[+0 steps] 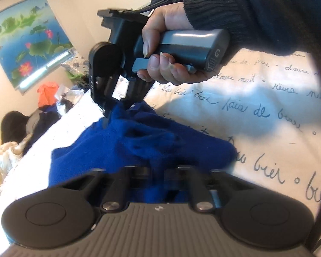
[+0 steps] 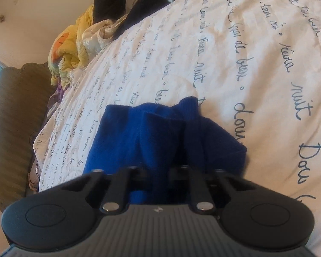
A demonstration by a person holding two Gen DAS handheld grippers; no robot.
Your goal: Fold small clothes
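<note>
Blue garment (image 1: 139, 141) btwn both claws

left wrist view: sits just behind left gripper (image 1: 157, 184), looks forward and down along it, very near blue garment (image 1: 139, 141) on bed (image 1: 256, 111); faces across bed toward right gripper (image 1: 115, 107), hand (image 1: 171, 49) and wall poster (image 1: 27, 36). right wrist view: same low seat behind right gripper (image 2: 158, 182), tilted down, looks along bed toward heaped bedding (image 2: 75, 49). shared: blue garment, script-printed cover.
</note>
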